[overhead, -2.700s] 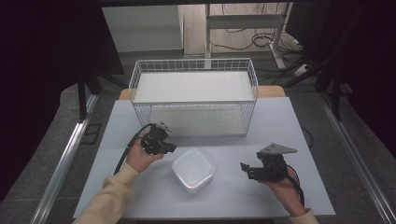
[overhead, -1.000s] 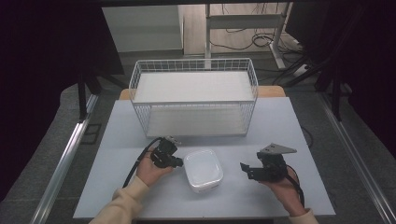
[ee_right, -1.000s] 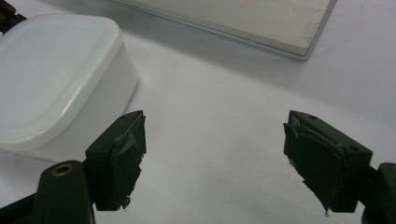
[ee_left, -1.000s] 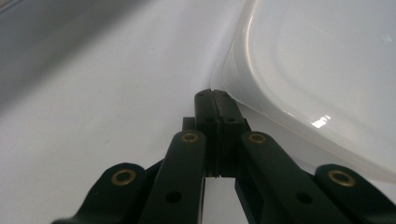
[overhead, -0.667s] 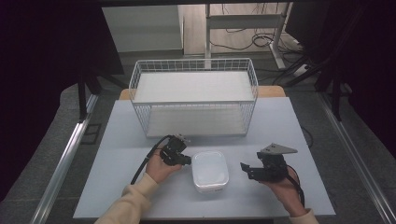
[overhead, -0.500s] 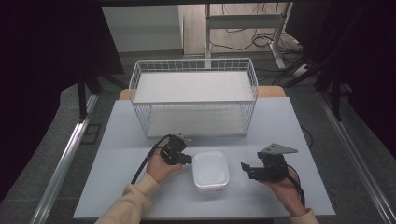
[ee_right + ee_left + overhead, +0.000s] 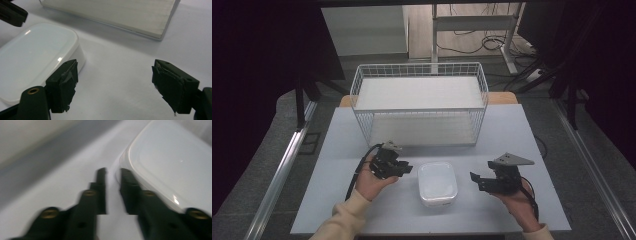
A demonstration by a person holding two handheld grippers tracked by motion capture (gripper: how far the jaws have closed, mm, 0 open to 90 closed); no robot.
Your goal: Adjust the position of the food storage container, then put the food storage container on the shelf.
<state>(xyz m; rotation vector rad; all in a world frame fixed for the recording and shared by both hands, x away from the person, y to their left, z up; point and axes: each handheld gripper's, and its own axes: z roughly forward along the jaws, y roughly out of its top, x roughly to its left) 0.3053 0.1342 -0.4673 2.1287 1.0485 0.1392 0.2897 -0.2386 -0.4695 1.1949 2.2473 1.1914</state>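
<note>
Two hand-held grippers flank a white plastic container (image 7: pixel 437 183) that sits lid-up on the pale bench (image 7: pixel 337 150), and everything here is placed against that container. The left hand-held gripper (image 7: pixel 404 169) lies just beside the container's left edge, its tips pointing toward the near-left corner. In the left gripper view (image 7: pixel 112 173) its two black jaws stand a narrow gap apart with only bare bench between them; they have just been opening, and the right-hand jaw sits close against the container's rounded rim (image 7: pixel 170 162), though blur keeps me from telling whether it touches. Nothing is gripped.

The right hand-held gripper (image 7: pixel 476 181) is on the container's other side, near but apart from it, with a grey three-cornered plate (image 7: pixel 511 160) on top. In the right gripper view (image 7: pixel 113 87) its jaws are spread wide, empty, with the container (image 7: pixel 37 60) lying beyond the left-hand jaw and bare bench between the pads.

Behind the container, farther from the person, stands a white wire basket (image 7: pixel 419 102), well apart from it. A cream sleeve (image 7: pixel 344 220) shows at the person's left arm, nearer the bench's front edge than the container.
</note>
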